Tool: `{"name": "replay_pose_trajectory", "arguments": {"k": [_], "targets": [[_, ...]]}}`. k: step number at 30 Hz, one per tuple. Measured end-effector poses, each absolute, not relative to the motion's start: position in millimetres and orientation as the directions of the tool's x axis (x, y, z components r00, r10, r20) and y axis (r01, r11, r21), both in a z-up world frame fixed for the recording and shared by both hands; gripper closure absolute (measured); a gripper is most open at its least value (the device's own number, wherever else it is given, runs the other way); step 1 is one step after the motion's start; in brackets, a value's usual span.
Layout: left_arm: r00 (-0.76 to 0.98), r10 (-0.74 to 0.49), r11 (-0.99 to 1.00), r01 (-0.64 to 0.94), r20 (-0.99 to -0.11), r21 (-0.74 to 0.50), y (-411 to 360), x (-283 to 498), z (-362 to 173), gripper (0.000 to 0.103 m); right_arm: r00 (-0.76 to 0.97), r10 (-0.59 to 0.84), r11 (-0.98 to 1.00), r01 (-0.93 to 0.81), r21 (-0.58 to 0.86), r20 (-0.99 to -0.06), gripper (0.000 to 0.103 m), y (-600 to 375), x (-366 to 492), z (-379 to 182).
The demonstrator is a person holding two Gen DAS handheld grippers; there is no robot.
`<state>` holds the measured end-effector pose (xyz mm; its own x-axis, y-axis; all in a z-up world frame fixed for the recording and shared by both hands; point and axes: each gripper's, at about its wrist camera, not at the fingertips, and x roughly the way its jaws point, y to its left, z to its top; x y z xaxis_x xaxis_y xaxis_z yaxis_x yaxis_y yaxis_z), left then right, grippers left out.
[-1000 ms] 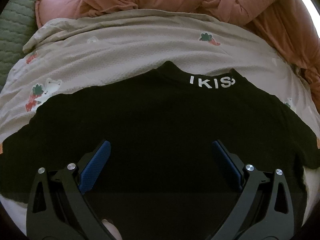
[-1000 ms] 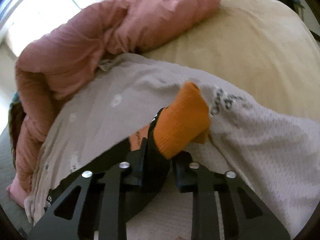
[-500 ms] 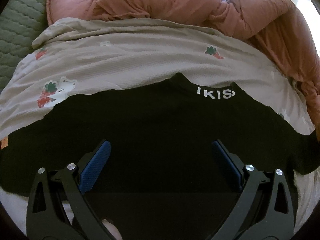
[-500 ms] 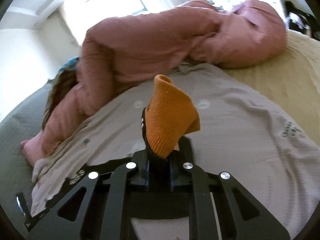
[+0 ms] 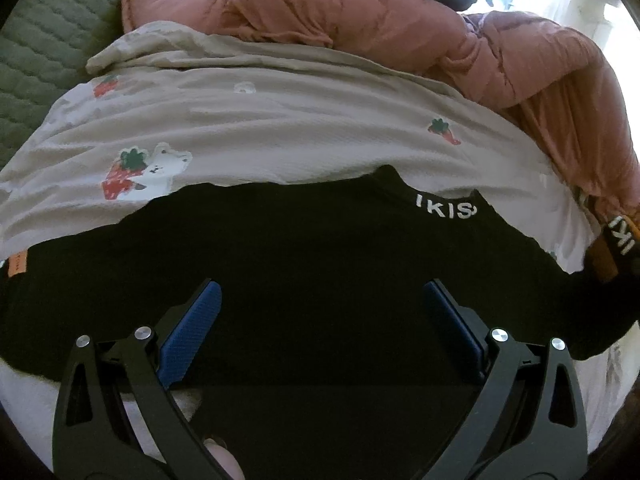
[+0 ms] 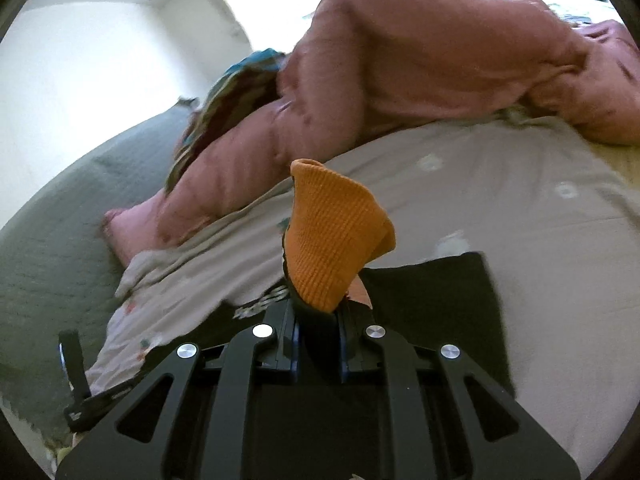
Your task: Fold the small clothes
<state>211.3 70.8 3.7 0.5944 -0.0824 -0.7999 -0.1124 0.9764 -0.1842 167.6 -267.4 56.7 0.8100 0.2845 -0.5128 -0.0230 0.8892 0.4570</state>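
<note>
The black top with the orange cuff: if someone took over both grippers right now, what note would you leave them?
Left gripper: open, holding nothing, above the black knit top with white lettering.
Right gripper: shut on the top's orange ribbed cuff, lifted off the bed.
The top lies spread on the beige cartoon-print blanket; a crumpled pink duvet is bunched behind it.
Done: the sleeve end is picked up.
Left: probably lay the sleeve across the body, fold the other sleeve, then fold the body. No finished fold is visible yet.
</note>
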Motion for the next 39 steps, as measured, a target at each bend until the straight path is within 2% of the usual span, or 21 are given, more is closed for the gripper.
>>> {"name": "replay_pose_trajectory", "arguments": {"k": [11, 21, 22, 26, 29, 33, 39], "targets": [[0.565, -0.218, 0.922, -0.147, -0.795, -0.357, 116, 204, -2, 0.009, 0.749, 0.407, 0.885, -0.182, 0.428, -0.523, 0.091, -164, 185, 48], [0.552, -0.313, 0.87, -0.159, -0.773, -0.466, 134, 204, -5, 0.009, 0.677, 0.439, 0.891, -0.245, 0.382, -0.59, 0.087, -110, 185, 22], [0.548, -0.328, 0.863, -0.157, -0.769, -0.48, 135, 204, -6, 0.009, 0.671, 0.441, 0.891, -0.249, 0.379, -0.596, 0.085, -108, 185, 20], [0.537, -0.362, 0.845, -0.156, -0.762, -0.511, 135, 205, -9, 0.009, 0.644, 0.47, 0.88, -0.288, 0.377, -0.604, 0.067, -100, 181, 13], [0.524, -0.386, 0.832, -0.157, -0.759, -0.532, 134, 206, -12, 0.009, 0.633, 0.485, 0.874, -0.328, 0.359, -0.604, 0.062, -94, 176, 12], [0.502, -0.415, 0.817, -0.161, -0.759, -0.553, 134, 207, -17, 0.009, 0.634, 0.486, 0.874, -0.341, 0.346, -0.602, 0.061, -96, 172, 15], [0.471, -0.38, 0.847, -0.168, -0.796, -0.504, 128, 203, -26, 0.009, 0.673, 0.429, 0.902, -0.285, 0.325, -0.602, 0.053, -125, 170, 16]]}}
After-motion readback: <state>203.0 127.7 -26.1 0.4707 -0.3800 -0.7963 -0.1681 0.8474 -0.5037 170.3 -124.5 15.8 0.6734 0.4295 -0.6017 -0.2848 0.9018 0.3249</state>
